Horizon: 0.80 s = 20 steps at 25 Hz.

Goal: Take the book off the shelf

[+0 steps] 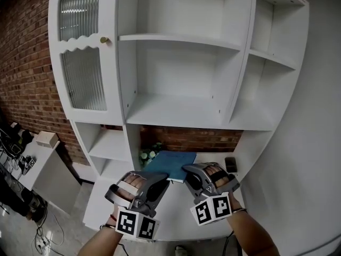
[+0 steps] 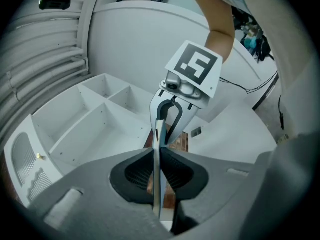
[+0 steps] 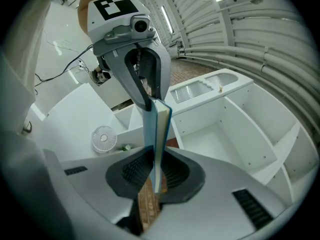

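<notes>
Book (image 1: 171, 163) is clamped by both tools. The left gripper (image 2: 159, 173) pinches its near-left corner and the right gripper (image 3: 156, 170) its near-right corner. Pads of each press on the covers, w/ nothing else btw the jaws. From either gripper the book runs straight out ahead to the other one, so the two face each other w/ the book bridging them. It sits ahead of both, in front of the shelf unit (image 1: 181, 111) and over the white counter (image 1: 176, 209). Can't tell if its underside touches the counter.

Head view only: blue cover seen face-up and approx flat, a hand round each gripper, marker cubes turned toward the person. A ribbed-glass door (image 1: 80, 15) is up and to the left of the left gripper, and a strip of brick (image 1: 186, 138) lies just beyond the book's far edge.

Gripper views only: book seen edge-on as a thin upright strip. The right gripper view shows the cream page block btw blue covers. It also shows a small white fan (image 3: 104, 139) off to that gripper's left. The left gripper view gives a thin pale edge, plus the forearm behind the right gripper.

Orientation: cover up. The held edge runs side to side, gripper to gripper, and the rest reaches away from both toward the shelf unit. The long axis looks like the gripper-to-gripper direction, skewed a bit, w/ the far-right corner furthest out. Foreshortening makes that uncertain.
</notes>
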{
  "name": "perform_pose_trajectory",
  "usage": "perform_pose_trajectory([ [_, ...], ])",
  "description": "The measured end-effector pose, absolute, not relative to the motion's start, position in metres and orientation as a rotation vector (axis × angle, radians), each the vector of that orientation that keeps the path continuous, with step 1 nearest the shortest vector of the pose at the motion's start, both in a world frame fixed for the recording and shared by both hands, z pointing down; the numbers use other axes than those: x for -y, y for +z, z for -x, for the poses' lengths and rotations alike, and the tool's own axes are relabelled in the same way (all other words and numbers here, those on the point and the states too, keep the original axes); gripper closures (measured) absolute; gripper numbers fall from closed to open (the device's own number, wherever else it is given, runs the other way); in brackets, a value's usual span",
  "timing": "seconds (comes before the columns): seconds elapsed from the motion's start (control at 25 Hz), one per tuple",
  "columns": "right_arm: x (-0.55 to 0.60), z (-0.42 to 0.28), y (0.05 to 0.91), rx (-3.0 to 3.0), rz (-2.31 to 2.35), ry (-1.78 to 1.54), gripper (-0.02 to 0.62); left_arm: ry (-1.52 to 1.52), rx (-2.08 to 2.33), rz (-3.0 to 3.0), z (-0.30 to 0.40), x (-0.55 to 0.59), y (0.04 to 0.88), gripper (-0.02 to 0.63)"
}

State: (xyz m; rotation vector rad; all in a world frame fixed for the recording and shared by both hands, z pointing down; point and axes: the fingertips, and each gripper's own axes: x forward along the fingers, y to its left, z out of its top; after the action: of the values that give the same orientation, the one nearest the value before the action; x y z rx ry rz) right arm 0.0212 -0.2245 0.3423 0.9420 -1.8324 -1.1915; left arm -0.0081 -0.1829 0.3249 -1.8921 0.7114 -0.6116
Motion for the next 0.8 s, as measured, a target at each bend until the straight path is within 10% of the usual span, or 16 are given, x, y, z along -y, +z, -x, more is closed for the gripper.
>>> perform_pose_trajectory([
  [0.8,0.239,-0.057,0.478,1.835,-0.953,-0.973,0.535,-0.698,-0.635,2.034,-0.025,0.203,0.455,0.554],
])
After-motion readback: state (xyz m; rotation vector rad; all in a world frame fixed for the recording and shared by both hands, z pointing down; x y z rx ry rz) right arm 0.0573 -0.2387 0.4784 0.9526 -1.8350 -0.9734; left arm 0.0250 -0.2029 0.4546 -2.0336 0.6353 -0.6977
